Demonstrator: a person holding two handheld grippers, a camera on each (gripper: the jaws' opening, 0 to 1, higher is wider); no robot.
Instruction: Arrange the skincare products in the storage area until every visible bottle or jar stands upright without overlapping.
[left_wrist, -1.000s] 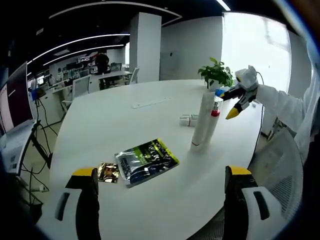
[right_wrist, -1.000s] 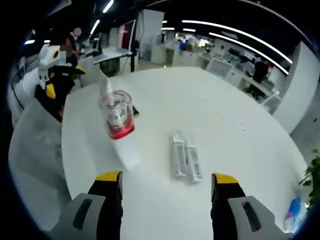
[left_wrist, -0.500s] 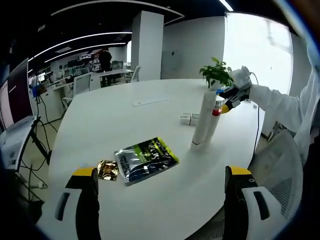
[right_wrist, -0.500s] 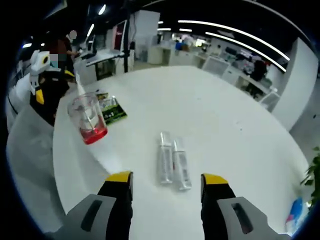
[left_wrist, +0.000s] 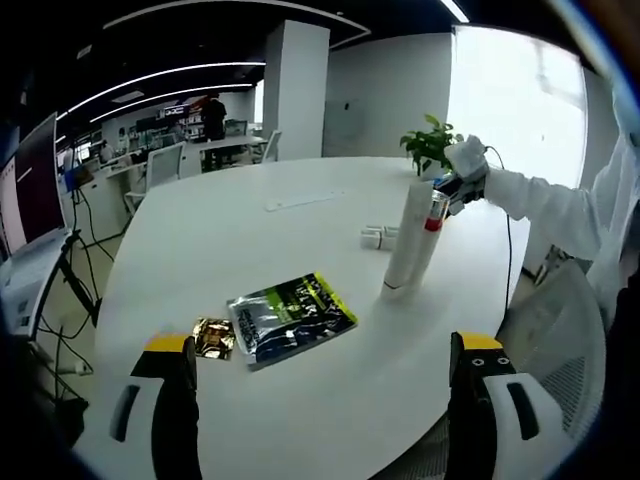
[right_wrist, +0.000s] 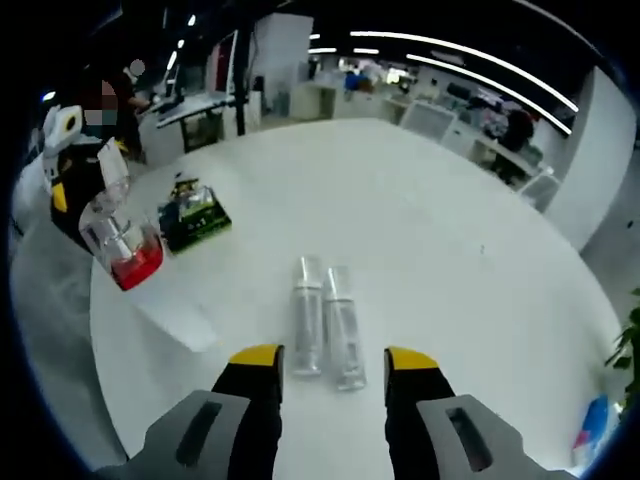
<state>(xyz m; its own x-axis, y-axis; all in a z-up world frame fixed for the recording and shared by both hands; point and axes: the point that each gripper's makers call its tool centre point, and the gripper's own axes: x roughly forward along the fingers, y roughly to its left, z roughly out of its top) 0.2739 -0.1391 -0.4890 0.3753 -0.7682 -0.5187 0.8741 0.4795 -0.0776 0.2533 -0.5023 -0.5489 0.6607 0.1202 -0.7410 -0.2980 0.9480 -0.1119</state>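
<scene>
While the right gripper (right_wrist: 327, 362) is hanging low over a white table (right_wrist: 450, 250), its yellow-tipped fingers (right_wrist: 258, 356) are standing partly open and holding nothing, and they are framing the near ends of two small clear bottles (right_wrist: 325, 317) that are lying flat, side by side and touching. The fingers seem to be lined up this way so they can close on one bottle and stand it upright, since both are lying down and the task wants every bottle standing. To the left in the right gripper view, a tall white bottle with a clear cap and red collar (right_wrist: 122, 245) is standing upright, apart from the lying pair, with a green and black sachet (right_wrist: 191, 213) resting flat on the table beyond it. In the left gripper view, the left gripper (left_wrist: 328, 358) is being held back near the table's edge, its fingers wide apart and empty, apparently waiting out of the way. That view is showing the sachet lying just ahead with a small gold packet (left_wrist: 213, 338) touching its edge, the tall bottle standing further off, and a potted plant (left_wrist: 432, 146) sitting at the far side.
</scene>
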